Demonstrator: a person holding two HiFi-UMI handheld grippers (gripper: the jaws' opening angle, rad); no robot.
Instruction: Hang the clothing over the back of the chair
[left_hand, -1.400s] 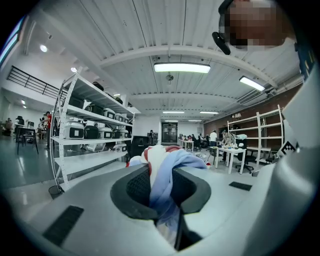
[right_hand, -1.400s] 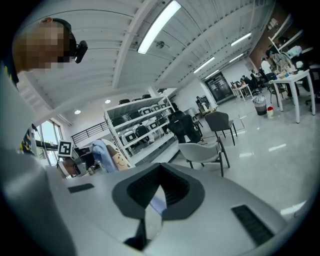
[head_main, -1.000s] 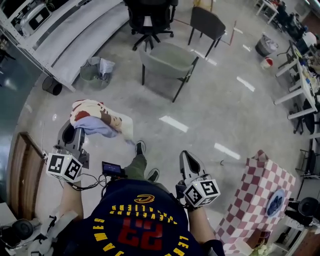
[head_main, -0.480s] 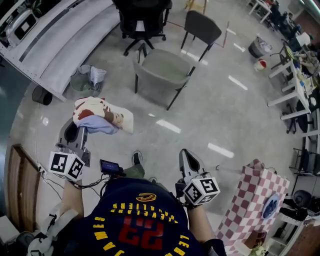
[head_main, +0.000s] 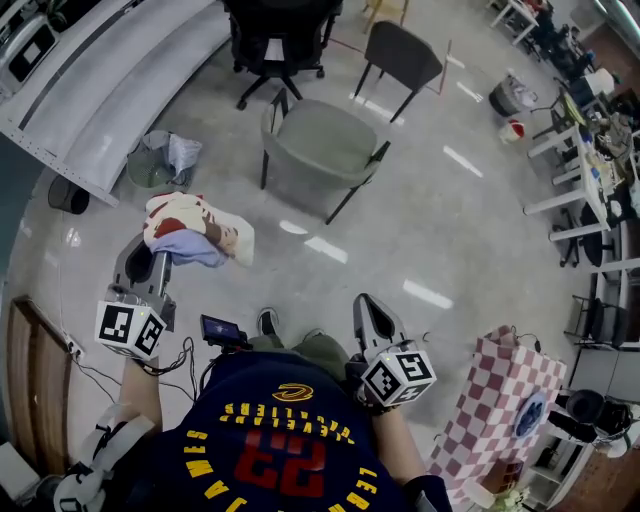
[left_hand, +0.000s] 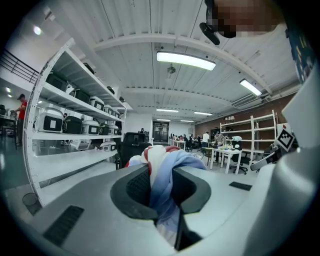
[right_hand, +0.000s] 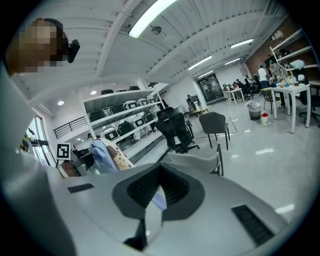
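While the left gripper has its jaws clenched on the bundled clothing, grey chair stands at two o'clock of it; right gripper jaws look pressed together, probably empty.

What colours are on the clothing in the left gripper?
Light blue, white and red, with a cream part; the head view shows the clothing best.
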